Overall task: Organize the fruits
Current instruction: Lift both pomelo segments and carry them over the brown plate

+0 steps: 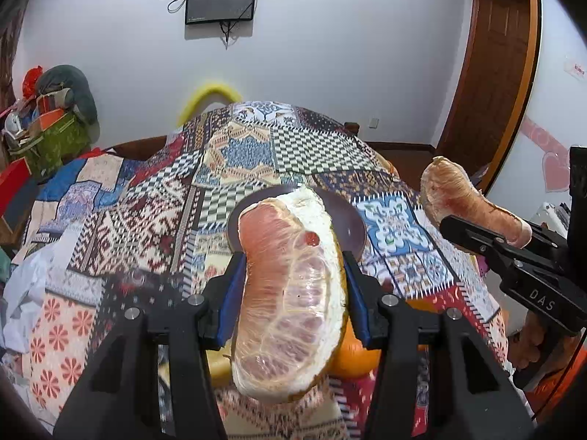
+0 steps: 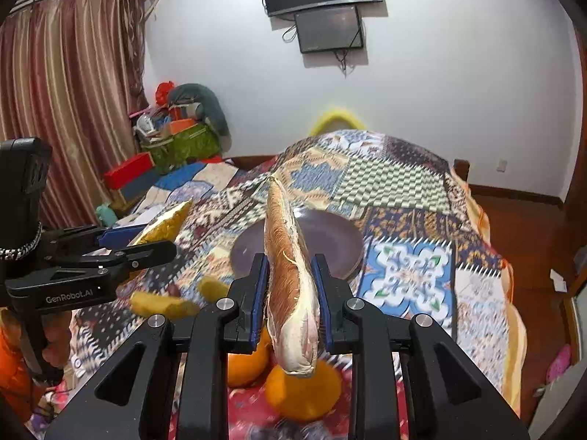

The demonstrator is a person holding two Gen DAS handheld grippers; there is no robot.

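My left gripper (image 1: 291, 275) is shut on a large pink pomelo chunk (image 1: 290, 293) with white pith, held above the patchwork table. My right gripper (image 2: 290, 286) is shut on a thinner pomelo segment (image 2: 290, 286), held upright; the segment also shows in the left wrist view (image 1: 473, 205). A dark round plate (image 2: 330, 242) lies on the cloth just beyond both grippers and also shows in the left wrist view (image 1: 348, 220). Two oranges (image 2: 304, 388) sit on the cloth under the right gripper. The left gripper shows in the right wrist view (image 2: 154, 245), its pomelo's yellow rind (image 2: 165, 227) visible.
Yellow peel pieces (image 2: 165, 304) lie on the cloth left of the plate. White crumpled paper (image 1: 29, 286) lies at the table's left edge. Boxes and bags (image 2: 176, 139) are stacked by the curtain. A wooden door (image 1: 488, 73) is at right.
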